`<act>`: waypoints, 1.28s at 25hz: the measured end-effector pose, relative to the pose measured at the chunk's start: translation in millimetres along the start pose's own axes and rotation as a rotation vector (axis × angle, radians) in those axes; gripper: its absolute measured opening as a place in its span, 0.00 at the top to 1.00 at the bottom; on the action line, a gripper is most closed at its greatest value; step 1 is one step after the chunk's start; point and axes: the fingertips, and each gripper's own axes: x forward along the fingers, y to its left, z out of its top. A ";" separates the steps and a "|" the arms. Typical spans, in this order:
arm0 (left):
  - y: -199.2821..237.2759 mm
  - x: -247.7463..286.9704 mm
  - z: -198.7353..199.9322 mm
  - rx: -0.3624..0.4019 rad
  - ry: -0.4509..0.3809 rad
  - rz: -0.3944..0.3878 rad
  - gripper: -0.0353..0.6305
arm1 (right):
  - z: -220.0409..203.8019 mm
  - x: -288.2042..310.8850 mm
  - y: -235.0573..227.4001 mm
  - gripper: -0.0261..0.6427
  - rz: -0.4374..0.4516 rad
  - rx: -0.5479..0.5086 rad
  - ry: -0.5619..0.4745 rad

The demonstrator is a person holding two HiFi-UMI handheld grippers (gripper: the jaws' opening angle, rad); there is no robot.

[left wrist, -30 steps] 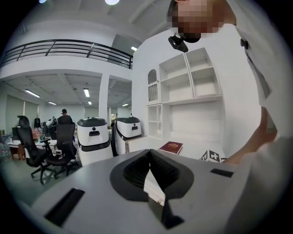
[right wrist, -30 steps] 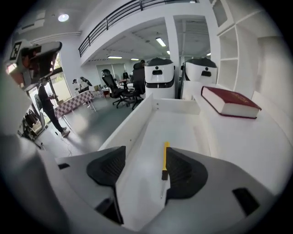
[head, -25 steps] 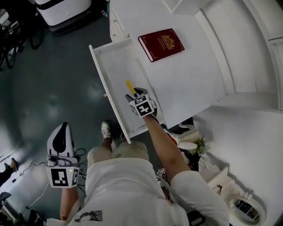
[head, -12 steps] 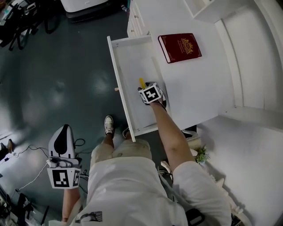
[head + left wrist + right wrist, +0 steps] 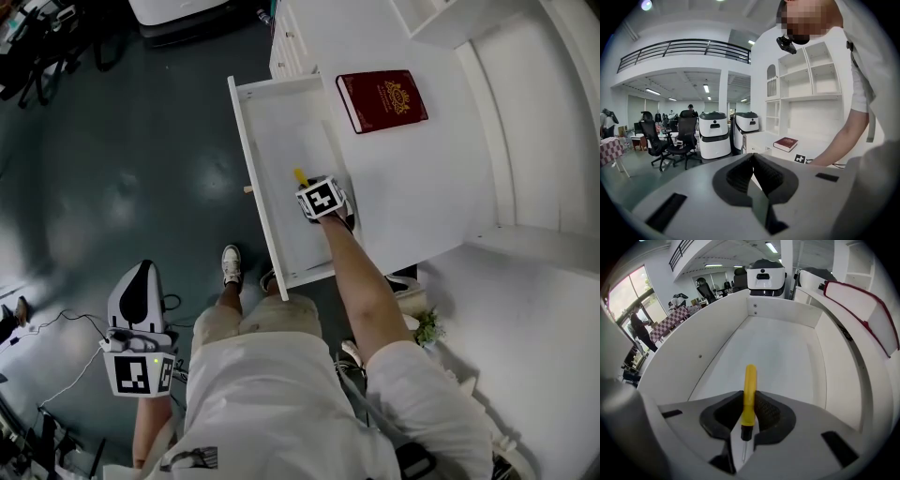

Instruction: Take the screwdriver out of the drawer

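Observation:
A screwdriver (image 5: 300, 176) with a yellow handle lies in the open white drawer (image 5: 246, 141). My right gripper (image 5: 307, 186) reaches steeply down into the drawer over it. In the right gripper view the yellow handle (image 5: 749, 394) stands between the dark pads (image 5: 766, 411), its thin metal shaft toward the camera. The jaws are closing, and both pads touch the handle. The drawer floor (image 5: 778, 352) stretches away beyond it. My left gripper (image 5: 139, 286) hangs low at the left, away from the drawer, its pads (image 5: 759, 171) pressed together with nothing between them.
A dark red book (image 5: 381, 99) lies on the white desk top (image 5: 422, 178) beside the drawer, and shows as the book (image 5: 786, 143) in the left gripper view. White shelving rises behind the desk. Office chairs and white machines (image 5: 714, 133) stand on the dark floor.
My right gripper has sunk onto the screwdriver, covering more of the yellow handle. The left gripper has shifted slightly. The head camera's view has also moved.

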 end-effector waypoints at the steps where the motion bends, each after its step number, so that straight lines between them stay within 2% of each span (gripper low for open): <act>1: 0.2 1.0 0.8 0.001 -0.002 -0.006 0.92 | -2.2 -0.9 0.9 0.84 0.002 0.008 0.005; 8: 1.9 6.6 9.5 0.017 -0.024 -0.058 0.92 | -7.4 -12.5 8.8 0.84 0.002 0.067 -0.007; 22: -0.7 30.7 48.1 0.053 -0.135 -0.238 0.92 | -4.2 -75.5 22.0 0.84 -0.050 0.247 -0.140; 27: -8.2 38.1 59.9 0.064 -0.167 -0.302 0.92 | -0.8 -107.7 28.2 0.84 -0.059 0.303 -0.235; 32: -25.2 45.3 69.1 0.067 -0.193 -0.361 0.92 | 6.9 -147.4 27.7 0.84 -0.068 0.373 -0.378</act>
